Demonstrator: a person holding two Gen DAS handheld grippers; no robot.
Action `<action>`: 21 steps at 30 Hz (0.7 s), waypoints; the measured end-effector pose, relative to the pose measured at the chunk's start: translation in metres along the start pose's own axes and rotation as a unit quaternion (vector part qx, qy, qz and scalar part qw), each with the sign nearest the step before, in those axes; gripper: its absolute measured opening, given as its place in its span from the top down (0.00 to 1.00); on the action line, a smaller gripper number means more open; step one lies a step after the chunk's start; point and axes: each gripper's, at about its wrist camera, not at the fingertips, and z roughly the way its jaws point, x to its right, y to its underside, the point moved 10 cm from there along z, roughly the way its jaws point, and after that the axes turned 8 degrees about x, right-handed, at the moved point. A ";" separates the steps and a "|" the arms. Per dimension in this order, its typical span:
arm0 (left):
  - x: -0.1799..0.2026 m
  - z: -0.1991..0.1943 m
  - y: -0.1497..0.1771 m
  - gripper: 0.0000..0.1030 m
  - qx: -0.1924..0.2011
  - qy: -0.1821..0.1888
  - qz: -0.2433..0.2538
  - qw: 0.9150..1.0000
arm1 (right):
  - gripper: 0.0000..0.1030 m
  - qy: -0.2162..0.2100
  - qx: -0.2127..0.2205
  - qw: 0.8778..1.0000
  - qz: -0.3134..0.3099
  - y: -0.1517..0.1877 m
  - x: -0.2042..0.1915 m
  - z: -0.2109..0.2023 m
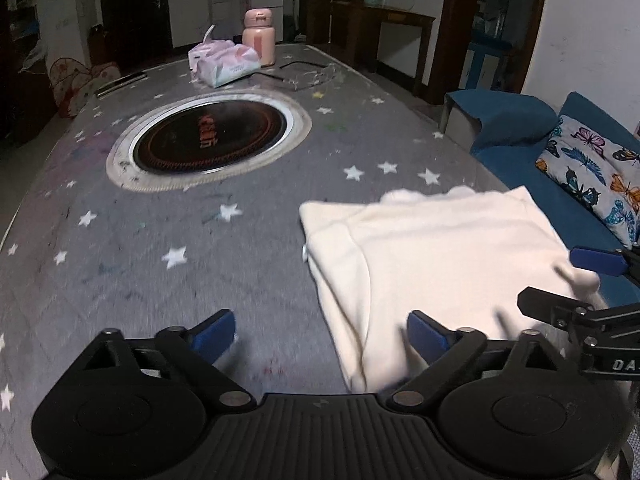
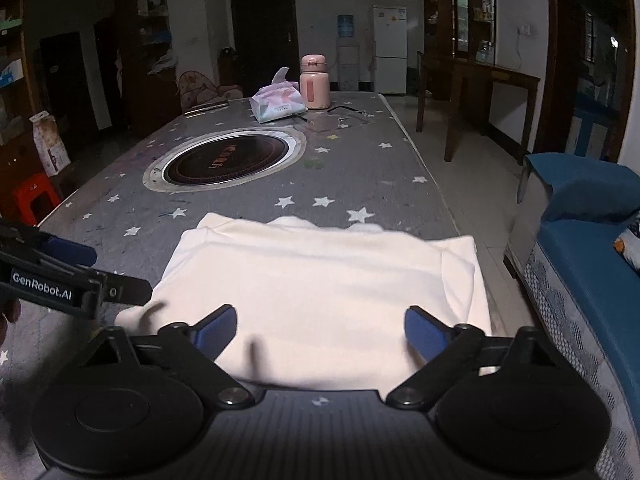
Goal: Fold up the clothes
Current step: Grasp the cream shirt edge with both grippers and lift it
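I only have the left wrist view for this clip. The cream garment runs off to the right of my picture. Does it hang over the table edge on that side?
Observer: No. The right wrist view shows the cream garment folded, its right side ending near the table edge.
Operator: Is the right gripper holding it?
Observer: No. The right gripper is open above the cloth.
Operator: Anything on the floor left of the table?
Observer: A red stool.

Left wrist view: low over the star-print table (image 1: pixel 120 248), facing its far end, the cream garment (image 1: pixel 432 256) right of centre.
Right wrist view: close above the garment (image 2: pixel 320 280), facing likewise.
Shared: induction hob (image 2: pixel 228 158), tissue pack (image 1: pixel 224 62), probably the same pink flask (image 1: pixel 259 36).
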 end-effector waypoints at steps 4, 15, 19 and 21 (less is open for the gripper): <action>0.005 0.010 -0.017 0.25 0.011 0.011 0.012 1.000 | 0.18 -0.002 -0.007 1.000 -0.006 -0.009 0.009 0.016; 0.024 0.058 -0.042 0.37 0.011 0.038 0.057 0.998 | 0.28 -0.005 -0.028 0.999 -0.029 -0.036 0.039 0.070; 0.027 0.073 -0.041 0.42 0.005 0.046 0.072 0.996 | 0.28 -0.007 -0.045 0.998 -0.037 -0.036 0.047 0.092; 0.027 0.079 -0.039 0.52 -0.001 0.049 0.076 0.996 | 0.30 -0.007 -0.058 0.997 -0.041 -0.033 0.052 0.103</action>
